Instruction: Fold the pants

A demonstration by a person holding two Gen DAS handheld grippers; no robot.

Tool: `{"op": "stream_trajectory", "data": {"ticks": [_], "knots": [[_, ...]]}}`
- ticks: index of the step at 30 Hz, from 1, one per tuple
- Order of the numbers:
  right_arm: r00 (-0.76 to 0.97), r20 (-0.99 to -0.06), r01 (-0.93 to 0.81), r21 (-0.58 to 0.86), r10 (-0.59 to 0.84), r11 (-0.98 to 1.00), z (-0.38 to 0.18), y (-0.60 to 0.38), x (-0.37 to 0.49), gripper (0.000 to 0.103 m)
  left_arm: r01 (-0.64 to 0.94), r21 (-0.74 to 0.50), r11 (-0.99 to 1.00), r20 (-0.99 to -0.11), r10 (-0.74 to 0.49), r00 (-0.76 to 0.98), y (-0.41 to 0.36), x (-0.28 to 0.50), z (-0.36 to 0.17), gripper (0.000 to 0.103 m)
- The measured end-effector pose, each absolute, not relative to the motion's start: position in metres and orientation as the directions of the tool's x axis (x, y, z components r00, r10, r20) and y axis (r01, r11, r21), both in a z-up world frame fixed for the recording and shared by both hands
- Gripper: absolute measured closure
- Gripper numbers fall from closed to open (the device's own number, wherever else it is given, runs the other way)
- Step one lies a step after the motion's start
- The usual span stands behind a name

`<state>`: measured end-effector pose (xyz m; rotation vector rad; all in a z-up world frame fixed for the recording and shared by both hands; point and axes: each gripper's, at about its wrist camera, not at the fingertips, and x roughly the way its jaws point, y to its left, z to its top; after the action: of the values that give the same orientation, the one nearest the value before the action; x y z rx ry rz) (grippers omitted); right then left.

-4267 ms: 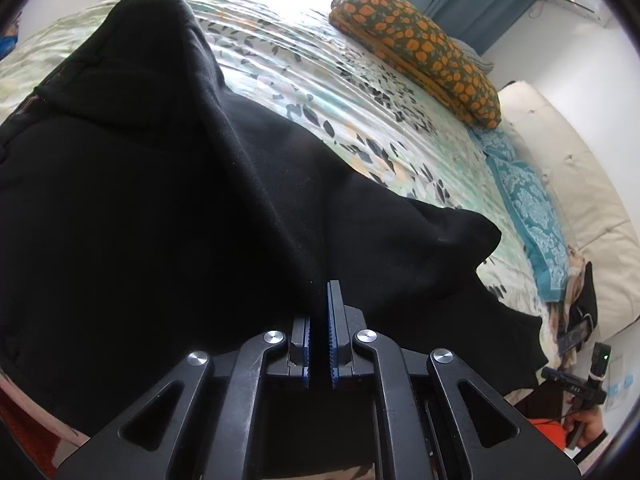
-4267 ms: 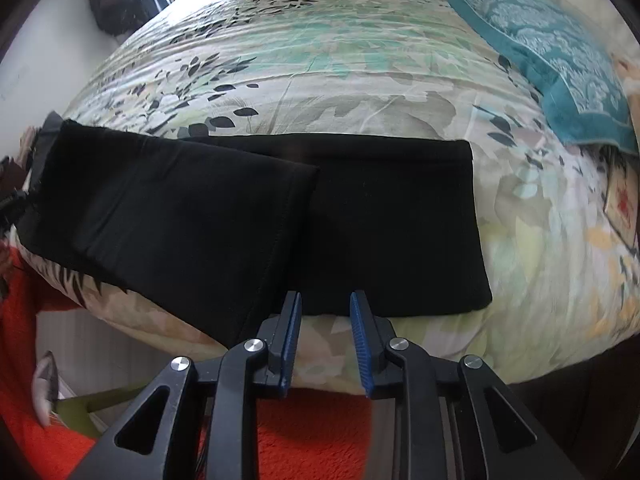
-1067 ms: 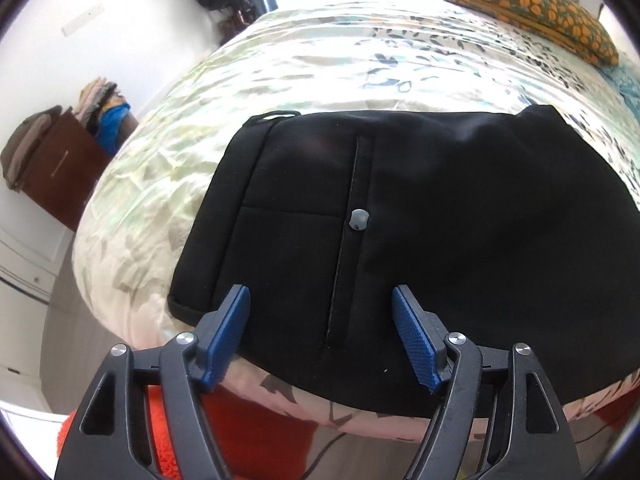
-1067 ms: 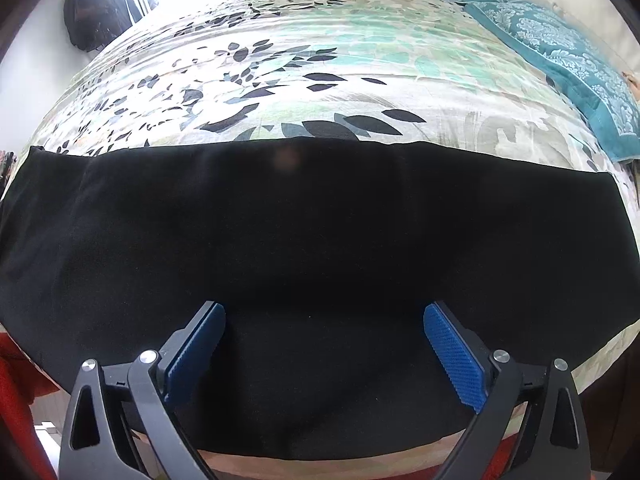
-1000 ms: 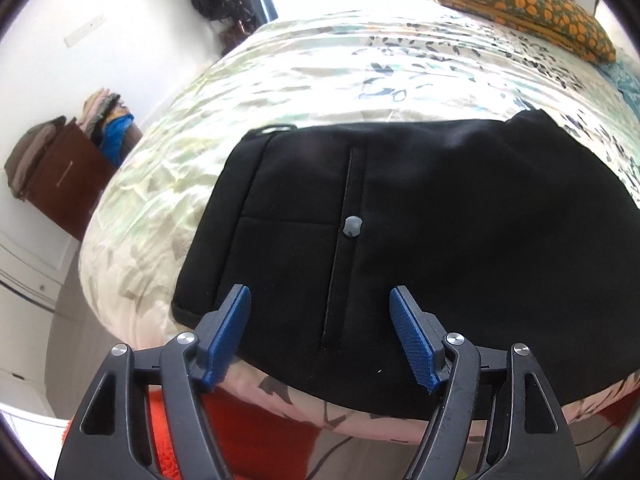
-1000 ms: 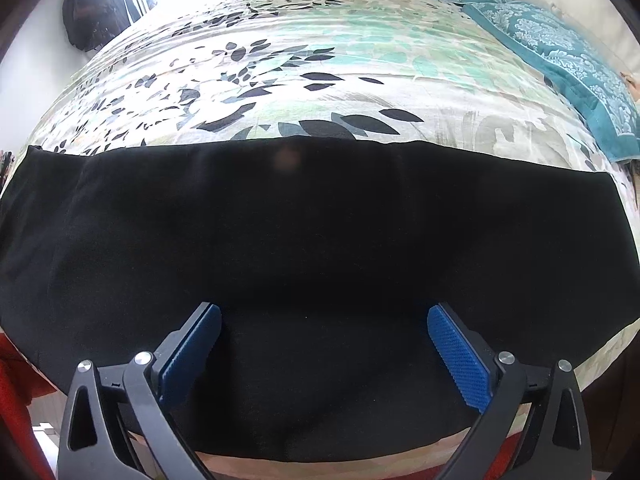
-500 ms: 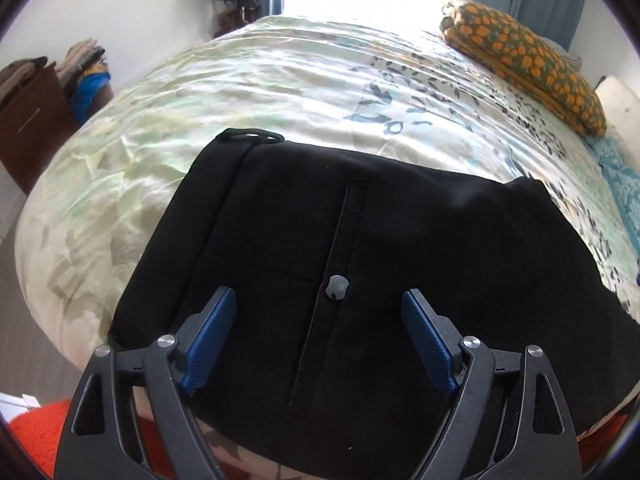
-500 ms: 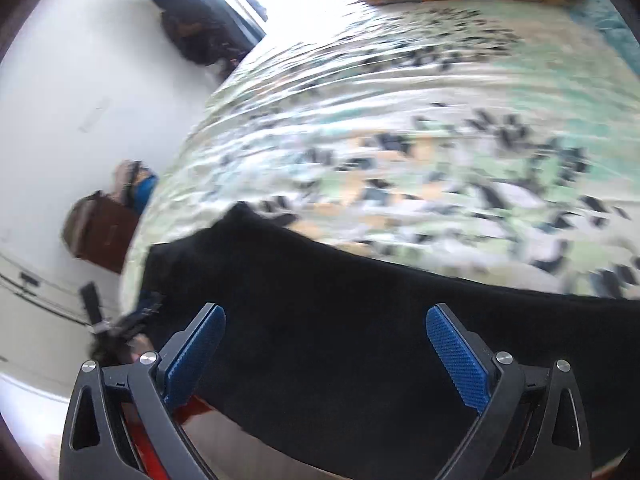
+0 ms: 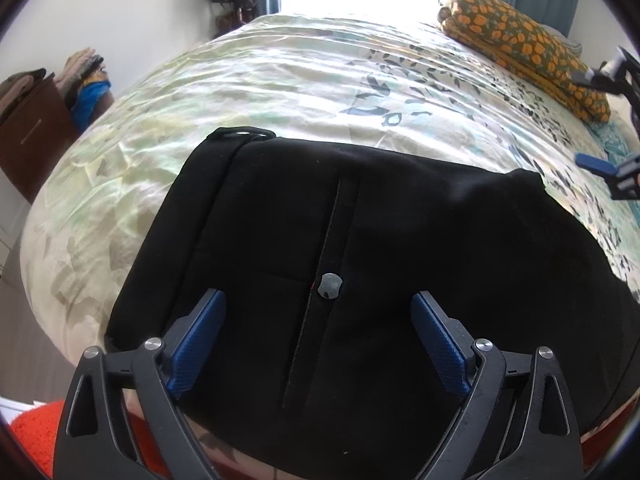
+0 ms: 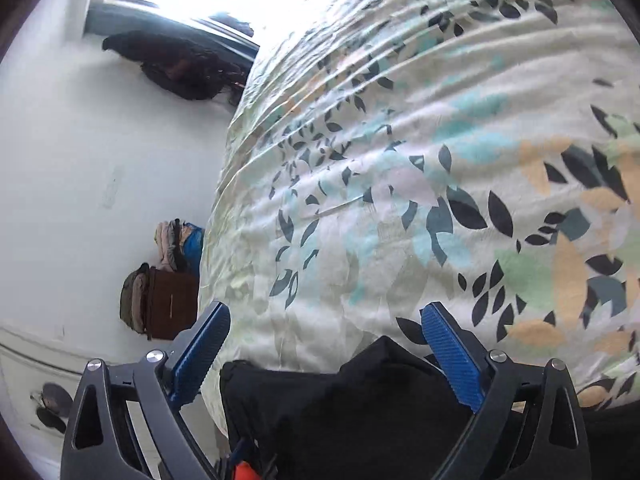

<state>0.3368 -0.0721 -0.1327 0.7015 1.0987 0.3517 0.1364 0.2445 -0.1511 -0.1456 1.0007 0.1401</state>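
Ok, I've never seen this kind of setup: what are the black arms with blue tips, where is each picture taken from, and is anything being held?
There is no robot here. A person carries hand-held tongs in each hand, and each carries a fisheye camera looking forward along its two blue-padded fingers. One picture is from the left tongs, the other from the right tongs. Both stand wide open and hold nothing. On the leaf-patterned bedspread lie the black folded pants, with a small grey button on the back pocket. The left view looks down over the pants; the right view sees only a corner of them. An orange-spotted folded blanket lies at the far end of the bed.
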Motion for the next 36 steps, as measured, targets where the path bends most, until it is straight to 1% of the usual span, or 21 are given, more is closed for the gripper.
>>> {"op": "stream_trajectory", "data": {"ticks": [1, 3, 4, 6, 9, 12, 14, 17, 19, 21, 23, 25, 28, 31, 32, 34, 36], "knots": [[0.422, -0.71, 0.012, 0.626, 0.563, 0.78, -0.12, -0.074, 0.325, 0.006, -0.19, -0.062, 0.98, -0.841, 0.052, 0.539, 0.245, 0.135, -0.148, 0.01], [0.424, -0.776, -0.101, 0.473, 0.468, 0.875, -0.103, -0.083, 0.285, 0.006, -0.187, -0.067, 0.98, -0.823, 0.052, 0.566, 0.243, 0.131, -0.139, 0.013], [0.436, -0.803, -0.139, 0.386, 0.406, 0.912, -0.1, -0.088, 0.255, 0.006, -0.171, -0.071, 0.983, -0.809, 0.044, 0.587, 0.239, 0.128, -0.133, 0.013], [0.454, -0.836, -0.166, 0.26, 0.308, 0.951, -0.106, -0.115, 0.19, 0.006, -0.115, -0.071, 0.991, -0.777, 0.018, 0.629, 0.225, 0.122, -0.121, 0.013], [0.449, -0.879, -0.08, 0.14, 0.161, 0.987, -0.13, -0.165, 0.11, 0.006, 0.018, -0.083, 0.996, -0.746, -0.075, 0.662, 0.187, 0.109, -0.107, 0.012], [0.477, -0.877, 0.08, 0.1, 0.05, 0.992, -0.141, -0.222, 0.055, 0.006, 0.162, -0.133, 0.978, -0.755, -0.206, 0.623, 0.137, 0.099, -0.104, 0.012], [0.481, -0.877, 0.185, 0.12, 0.017, 0.975, -0.143, -0.255, 0.033, 0.006, 0.23, -0.17, 0.958, -0.775, -0.274, 0.569, 0.105, 0.097, -0.11, 0.012], [0.51, -0.86, 0.283, 0.177, 0.008, 0.943, -0.14, -0.291, 0.017, 0.006, 0.297, -0.164, 0.941, -0.806, -0.301, 0.51, 0.061, 0.098, -0.125, 0.012], [0.566, -0.824, 0.332, 0.233, 0.004, 0.914, -0.133, -0.317, 0.008, 0.006, 0.337, -0.104, 0.936, -0.84, -0.264, 0.473, 0.036, 0.1, -0.142, 0.012], [0.628, -0.778, 0.403, 0.339, 0.013, 0.85, -0.126, -0.348, -0.005, 0.006, 0.328, -0.027, 0.944, -0.873, -0.182, 0.452, 0.026, 0.103, -0.161, 0.012], [0.671, -0.741, 0.466, 0.422, 0.0, 0.777, -0.121, -0.384, -0.02, 0.006, 0.329, -0.003, 0.944, -0.86, -0.17, 0.482, 0.028, 0.098, -0.16, 0.011], [0.71, -0.704, 0.502, 0.488, -0.018, 0.714, -0.114, -0.422, -0.037, 0.006, 0.314, -0.011, 0.949, -0.875, -0.161, 0.457, 0.028, 0.099, -0.155, 0.011], [0.774, -0.627, 0.549, 0.6, -0.084, 0.582, -0.1, -0.491, -0.073, 0.006, 0.307, -0.069, 0.949, -0.859, -0.213, 0.465, 0.024, 0.094, -0.137, 0.012], [0.777, -0.612, 0.607, 0.668, -0.147, 0.43, -0.098, -0.556, -0.108, 0.006, 0.359, -0.097, 0.928, -0.837, -0.271, 0.476, 0.0, 0.087, -0.121, 0.012], [0.782, -0.61, 0.606, 0.694, -0.13, 0.388, -0.102, -0.573, -0.115, 0.006, 0.388, -0.107, 0.915, -0.831, -0.296, 0.471, -0.013, 0.086, -0.118, 0.012], [0.797, -0.603, 0.583, 0.746, -0.048, 0.321, -0.116, -0.601, -0.122, 0.006, 0.449, -0.126, 0.885, -0.826, -0.345, 0.447, -0.039, 0.083, -0.114, 0.012], [0.804, -0.594, 0.558, 0.772, 0.033, 0.304, -0.129, -0.614, -0.12, 0.006, 0.496, -0.143, 0.857, -0.823, -0.381, 0.421, -0.066, 0.082, -0.112, 0.012]]}}
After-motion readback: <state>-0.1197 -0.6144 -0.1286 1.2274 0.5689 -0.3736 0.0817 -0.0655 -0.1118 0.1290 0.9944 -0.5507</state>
